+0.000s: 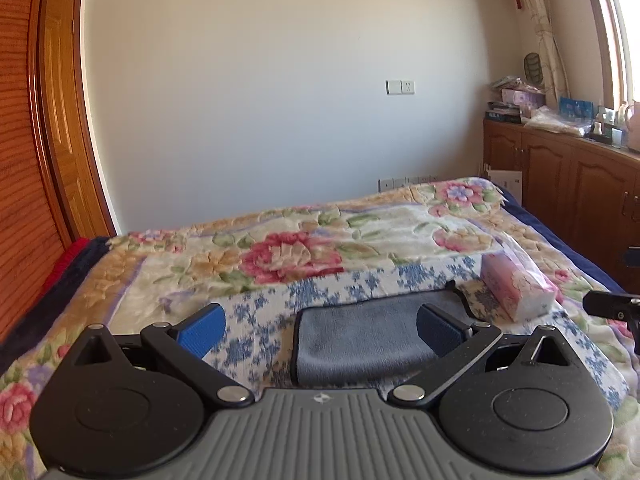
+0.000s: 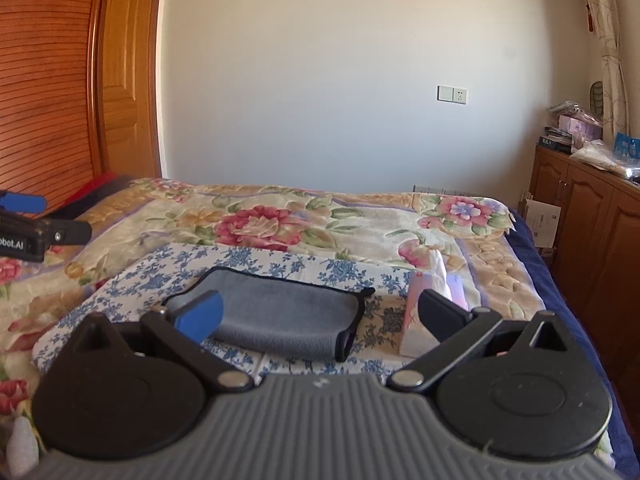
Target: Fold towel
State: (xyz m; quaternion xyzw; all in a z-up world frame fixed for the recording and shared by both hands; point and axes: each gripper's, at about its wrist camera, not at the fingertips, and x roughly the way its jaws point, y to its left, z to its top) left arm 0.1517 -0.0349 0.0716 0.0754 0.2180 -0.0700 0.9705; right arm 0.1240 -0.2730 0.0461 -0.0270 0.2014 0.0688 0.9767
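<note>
A grey towel with a black hem (image 1: 360, 340) lies folded into a narrow band on a blue-and-white flowered cloth (image 1: 340, 284) on the bed. It also shows in the right wrist view (image 2: 280, 316). My left gripper (image 1: 320, 332) is open and empty, held above and in front of the towel. My right gripper (image 2: 320, 320) is open and empty too, hovering over the towel's near edge. The left gripper's tip (image 2: 24, 220) shows at the left edge of the right wrist view.
A pink tissue pack (image 1: 516, 284) lies just right of the towel and shows in the right wrist view (image 2: 424, 320). A floral blanket (image 1: 280, 248) covers the bed. A wooden cabinet (image 1: 560, 184) with clutter stands at the right, a wooden door (image 2: 124, 72) at the left.
</note>
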